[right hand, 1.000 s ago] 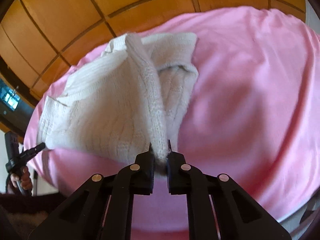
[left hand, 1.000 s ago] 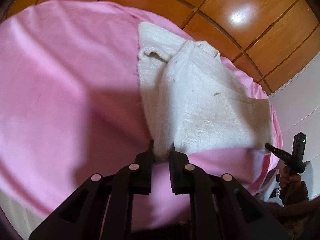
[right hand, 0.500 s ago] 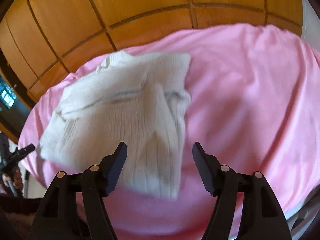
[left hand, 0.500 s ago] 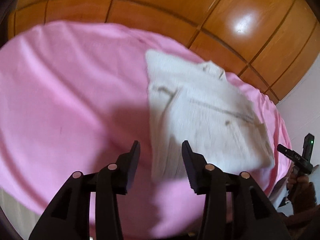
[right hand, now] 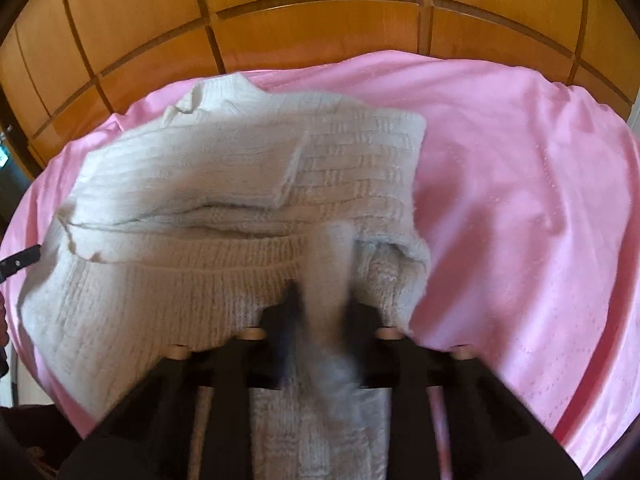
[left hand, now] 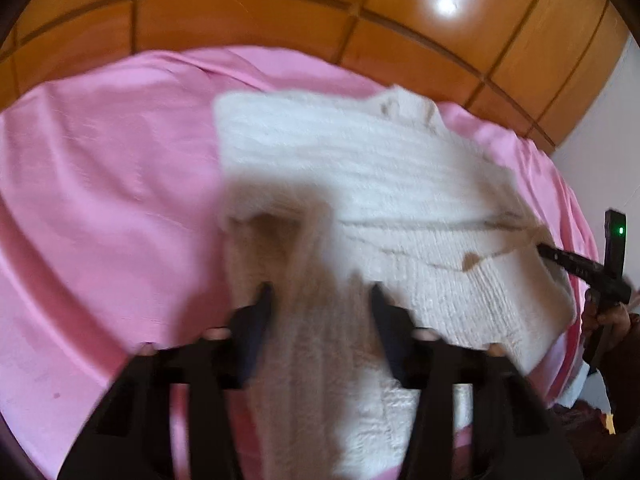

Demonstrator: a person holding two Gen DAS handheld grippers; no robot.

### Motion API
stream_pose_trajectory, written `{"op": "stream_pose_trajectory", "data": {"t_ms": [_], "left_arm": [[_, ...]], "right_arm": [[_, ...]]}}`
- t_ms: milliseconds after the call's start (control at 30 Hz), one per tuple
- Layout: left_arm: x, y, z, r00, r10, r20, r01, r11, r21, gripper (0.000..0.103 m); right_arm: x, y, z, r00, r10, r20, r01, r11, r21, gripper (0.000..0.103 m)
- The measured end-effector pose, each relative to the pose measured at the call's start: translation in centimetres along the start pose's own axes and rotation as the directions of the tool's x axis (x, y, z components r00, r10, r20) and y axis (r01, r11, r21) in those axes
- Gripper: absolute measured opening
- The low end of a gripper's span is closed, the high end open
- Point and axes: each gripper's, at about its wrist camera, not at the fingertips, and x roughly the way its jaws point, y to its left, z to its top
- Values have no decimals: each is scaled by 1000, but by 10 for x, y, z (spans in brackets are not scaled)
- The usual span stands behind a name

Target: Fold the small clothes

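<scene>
- Both grippers, clear of the white knit sweater half a second ago, now have knit between their fingers.
- Left gripper: jaws apart, a fold between them.
- Right gripper: jaws narrowed on a raised ridge; blur hides whether they clamp it.
- Sweater lies folded on the pink sheet.

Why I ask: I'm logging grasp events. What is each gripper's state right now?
Left gripper: open, fingers straddling the white sweater.
Right gripper: narrowed around a sweater fold; through the blur, a firm grip cannot be told.
</scene>
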Motion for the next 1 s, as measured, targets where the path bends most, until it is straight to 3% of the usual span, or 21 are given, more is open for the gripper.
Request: {"op": "stream_pose_trajectory", "data": {"t_ms": [67,133,167,433,700,1000], "left_arm": [[5,-4,-5,1000,14,-6,-14,1000,22,34],[6,-2,-9,1000,24,-7,-23,1000,16,12],[0,0,-12,999,27,18,-27,1000,7,7],[-55,-1,-9,983,-32,180,37,999,-23,6],[-55,1,69,959,12,282,-1,999,-40,5],[19,21,155,964,135,229,-114,988,-106,5]], "right_arm": [[-5,-1,-1,1000,11,1,-11,1000,1,9],[-9,0,-2,1000,12,1,-12,1000,-5,8],[-12,0,-4,1000,10,1,-10,1000,-8,7],[-55,0,7,993,57,107,-58,998,11,7],[-50,4,75,977,59,205,-62,998,7,6],[22,-10,159,981,-22,192,1,994,108,6]]}}
